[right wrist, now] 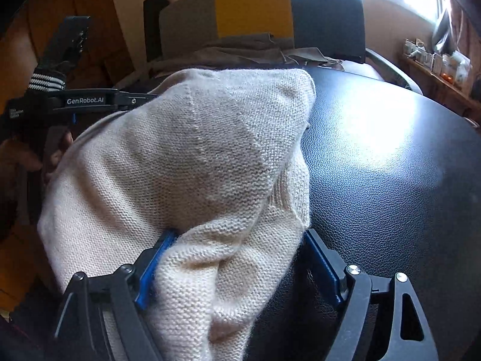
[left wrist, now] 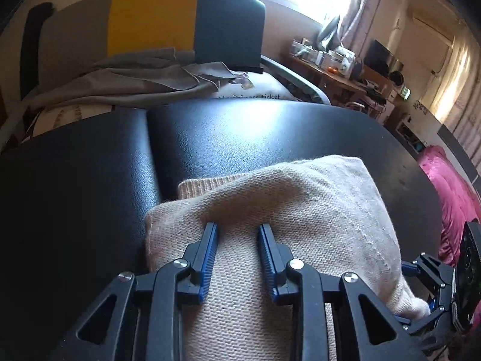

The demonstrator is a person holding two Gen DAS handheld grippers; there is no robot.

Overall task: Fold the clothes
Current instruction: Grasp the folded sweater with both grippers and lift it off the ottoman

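A cream knitted sweater [left wrist: 285,204] lies bunched and folded on a black leather-like surface [left wrist: 240,138]. My left gripper [left wrist: 237,230] is shut on a thick fold of it, and the knit fills the gap between the blue pads. In the right wrist view the sweater [right wrist: 195,156] rises in a heap. My right gripper [right wrist: 240,234] stands wide open over its near end. Its left pad [right wrist: 156,258] touches the knit, while its right pad [right wrist: 321,261] is apart over bare black surface [right wrist: 390,165]. The left gripper's black frame [right wrist: 90,100] shows behind the heap, its fingertips hidden.
Behind the surface stands a chair back [left wrist: 150,21] in grey, yellow and dark panels, with a grey cloth [left wrist: 135,75] draped over its seat. Pink fabric [left wrist: 451,195] lies low at the right. A cluttered desk [left wrist: 330,69] stands under the bright window.
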